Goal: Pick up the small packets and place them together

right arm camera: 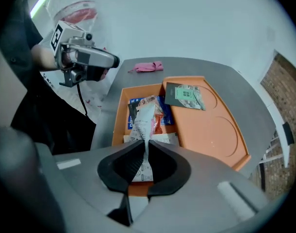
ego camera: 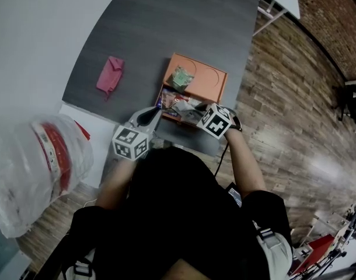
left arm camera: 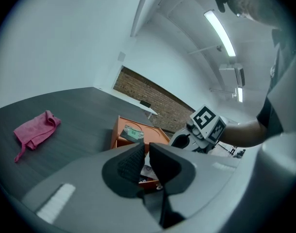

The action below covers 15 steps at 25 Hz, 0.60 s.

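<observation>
Right gripper [right arm camera: 147,147]: jaws closed on a white printed packet [right arm camera: 144,123], pinched at its lower part; the packet stands up out of the near compartment of the orange tray [right arm camera: 211,130]; more small packets lie under it there, one blue [right arm camera: 134,103], one with red on it; a green packet [right arm camera: 185,96] lies flat, apart from the pile, in the tray's wider section with the round recesses; in the head view the pile [ego camera: 181,105] is at the tray's near end, the green packet [ego camera: 181,77] further in.

Left gripper [left arm camera: 147,147]: jaws almost together, only a thin slit, nothing between them; held just beside the tray's near edge, pointing across the counter [ego camera: 166,28], not touching any packet.

Pink cloth [ego camera: 110,74] lies on the dark grey counter, well apart from the tray on the left; clear plastic bag with red print [ego camera: 38,168] at the left edge of the head view.
</observation>
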Each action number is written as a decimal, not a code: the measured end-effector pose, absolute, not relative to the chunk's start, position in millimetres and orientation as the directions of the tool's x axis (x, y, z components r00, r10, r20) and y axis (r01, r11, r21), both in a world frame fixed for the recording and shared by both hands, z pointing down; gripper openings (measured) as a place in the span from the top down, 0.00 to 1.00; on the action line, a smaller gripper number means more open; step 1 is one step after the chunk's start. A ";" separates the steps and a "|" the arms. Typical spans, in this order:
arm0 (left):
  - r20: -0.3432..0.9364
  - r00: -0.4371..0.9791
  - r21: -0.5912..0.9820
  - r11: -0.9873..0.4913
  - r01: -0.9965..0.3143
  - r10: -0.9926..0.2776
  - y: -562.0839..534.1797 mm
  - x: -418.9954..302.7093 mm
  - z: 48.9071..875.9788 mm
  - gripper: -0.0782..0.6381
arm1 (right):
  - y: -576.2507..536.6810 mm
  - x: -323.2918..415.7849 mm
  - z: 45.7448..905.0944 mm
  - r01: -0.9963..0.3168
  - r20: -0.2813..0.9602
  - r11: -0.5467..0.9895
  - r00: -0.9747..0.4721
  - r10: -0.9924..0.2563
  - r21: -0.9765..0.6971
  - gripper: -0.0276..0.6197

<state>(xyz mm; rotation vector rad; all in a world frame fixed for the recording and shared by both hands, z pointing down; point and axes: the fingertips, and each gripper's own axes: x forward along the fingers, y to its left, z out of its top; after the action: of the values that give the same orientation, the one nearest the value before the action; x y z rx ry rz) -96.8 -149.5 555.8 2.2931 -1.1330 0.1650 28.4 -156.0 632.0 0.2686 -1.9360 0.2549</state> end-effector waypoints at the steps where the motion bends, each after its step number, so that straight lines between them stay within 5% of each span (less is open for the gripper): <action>1: 0.345 0.638 0.436 -0.484 -0.759 -0.689 -150.7 -95.2 555.1 0.85 | -155.4 29.1 627.3 -0.307 0.925 0.950 -0.374 -0.072 -0.050 0.91; 7: 0.333 0.651 0.425 -0.508 -0.749 -0.682 -158.4 -89.6 550.1 0.85 | -159.0 34.9 591.7 -0.336 0.876 0.942 -0.460 -0.146 -0.020 0.91; 15: 0.310 0.672 0.396 -0.551 -0.734 -0.672 -174.6 -79.8 537.8 0.85 | -196.6 60.0 554.6 -0.574 0.749 0.811 -0.584 -0.313 -0.108 0.92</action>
<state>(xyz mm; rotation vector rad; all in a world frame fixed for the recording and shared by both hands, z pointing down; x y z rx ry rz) -79.8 -174.6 537.8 2.3879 -1.0881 0.1664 60.0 -196.6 554.6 0.6495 -2.2311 0.4402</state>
